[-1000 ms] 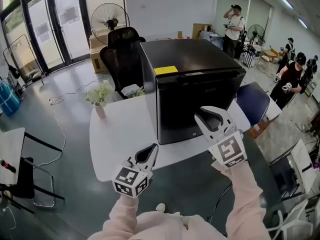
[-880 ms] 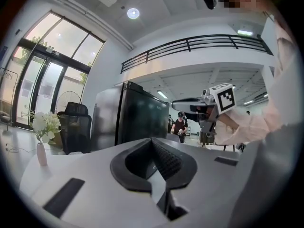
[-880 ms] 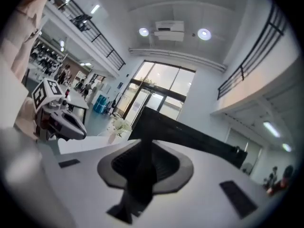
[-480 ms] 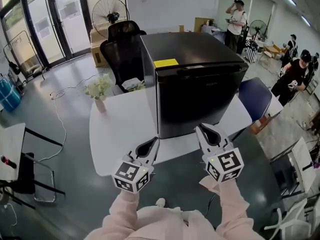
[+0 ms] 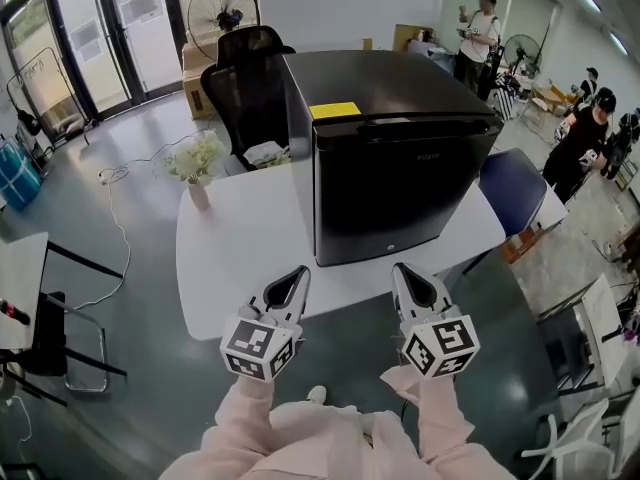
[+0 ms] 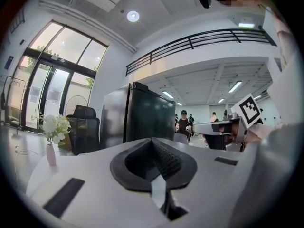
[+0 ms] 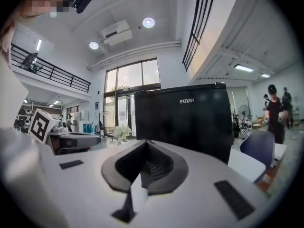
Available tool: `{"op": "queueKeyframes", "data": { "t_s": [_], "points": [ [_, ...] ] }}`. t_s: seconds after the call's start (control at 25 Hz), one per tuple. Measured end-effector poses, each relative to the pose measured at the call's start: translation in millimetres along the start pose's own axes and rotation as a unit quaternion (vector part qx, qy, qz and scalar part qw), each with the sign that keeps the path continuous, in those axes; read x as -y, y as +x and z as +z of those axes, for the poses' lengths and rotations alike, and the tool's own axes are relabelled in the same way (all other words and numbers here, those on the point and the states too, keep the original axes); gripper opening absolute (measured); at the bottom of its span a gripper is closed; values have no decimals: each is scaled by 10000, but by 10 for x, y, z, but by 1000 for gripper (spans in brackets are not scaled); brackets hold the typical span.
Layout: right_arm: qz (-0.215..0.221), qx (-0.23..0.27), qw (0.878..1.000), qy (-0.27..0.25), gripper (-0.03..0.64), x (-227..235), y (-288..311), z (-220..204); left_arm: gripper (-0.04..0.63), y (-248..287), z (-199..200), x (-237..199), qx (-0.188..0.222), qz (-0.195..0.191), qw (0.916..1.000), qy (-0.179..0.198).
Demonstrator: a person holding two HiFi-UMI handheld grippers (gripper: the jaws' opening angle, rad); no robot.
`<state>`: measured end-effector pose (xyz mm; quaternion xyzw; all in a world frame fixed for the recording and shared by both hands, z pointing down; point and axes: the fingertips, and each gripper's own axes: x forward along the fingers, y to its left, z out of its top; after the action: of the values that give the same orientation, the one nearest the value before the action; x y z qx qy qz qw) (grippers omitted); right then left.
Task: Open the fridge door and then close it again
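Spanning the middle of the head view, the white table [image 5: 240, 248] carries the black fridge [image 5: 370, 88] toward its right side. The fridge door [image 5: 400, 198] faces the person and sits shut, flush with the body. A black office chair [image 5: 245, 98] stands behind the table's far edge, and a small vase of flowers [image 5: 197, 168] rests on the tabletop left of the fridge, well apart from it.

Both tools hover at the table's near edge, short of the door and touching nothing. The left gripper [image 5: 297, 273] has its jaws together and empty. The right gripper [image 5: 405, 271] has just been closing its jaws; they now meet with nothing between them.

With the door shut and neither tool on it, this looks like a rest point at one end of the task. If opening lies ahead, a gripper must spread its jaws and reach the door's edge. The grip seems to be the lip along the door's top, though the head view leaves that unclear.
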<state>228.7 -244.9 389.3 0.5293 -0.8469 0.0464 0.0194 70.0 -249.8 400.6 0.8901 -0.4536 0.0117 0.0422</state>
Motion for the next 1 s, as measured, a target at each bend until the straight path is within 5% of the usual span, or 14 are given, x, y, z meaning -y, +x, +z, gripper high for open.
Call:
{"op": "queueKeyframes", "data": {
  "t_s": [1.0],
  "points": [
    [56,-134,9998,-116,8,-194,109,-119,12,-19,-79,-68,-57,-15,9999,-125]
  ]
}}
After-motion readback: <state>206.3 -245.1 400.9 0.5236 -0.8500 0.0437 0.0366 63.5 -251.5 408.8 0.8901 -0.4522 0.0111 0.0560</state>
